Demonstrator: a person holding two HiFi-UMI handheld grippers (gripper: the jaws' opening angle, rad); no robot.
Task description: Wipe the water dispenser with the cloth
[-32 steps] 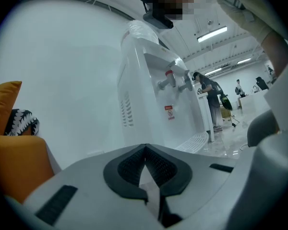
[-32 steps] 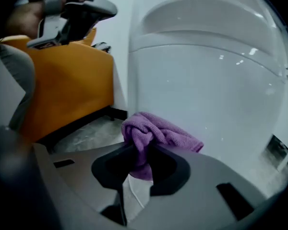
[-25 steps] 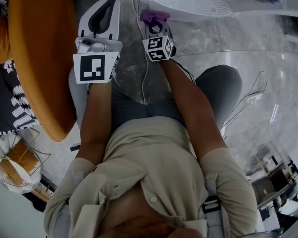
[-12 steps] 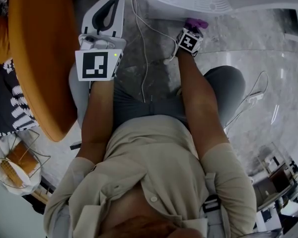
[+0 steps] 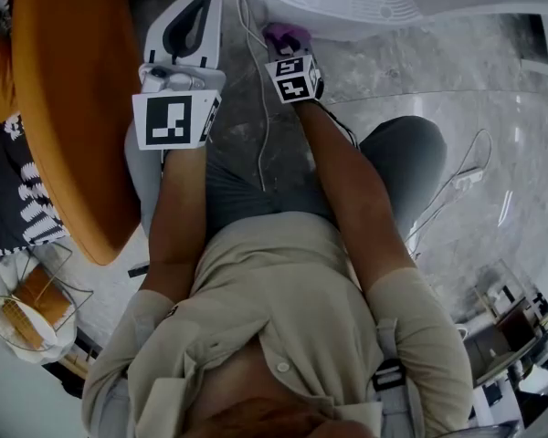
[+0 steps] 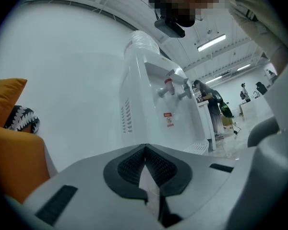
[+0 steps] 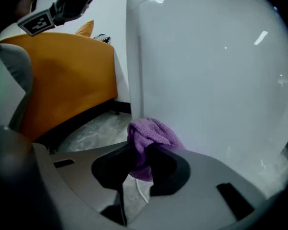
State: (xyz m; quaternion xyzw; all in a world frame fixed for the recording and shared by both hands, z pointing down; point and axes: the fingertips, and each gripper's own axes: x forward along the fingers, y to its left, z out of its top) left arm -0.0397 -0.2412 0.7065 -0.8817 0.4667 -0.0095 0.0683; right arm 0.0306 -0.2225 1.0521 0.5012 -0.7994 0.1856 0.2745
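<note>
I judge I'm mid-wipe: my right gripper (image 7: 141,159) clamps the purple cloth (image 7: 151,134) beside the water dispenser (image 7: 211,80); my left gripper (image 6: 145,150) is closed, empty. Next, press and sweep.

Two tools (image 6: 145,150) (image 7: 141,153), one purple cloth (image 7: 152,134), one water dispenser (image 6: 153,104), one orange sofa (image 5: 73,108).

We see subdued indoor light from ceiling strips (image 6: 211,42), soft glare on the water dispenser (image 7: 211,80), strong fisheye bending with dark corners in both gripper views, and a softly blurred foreground.
</note>
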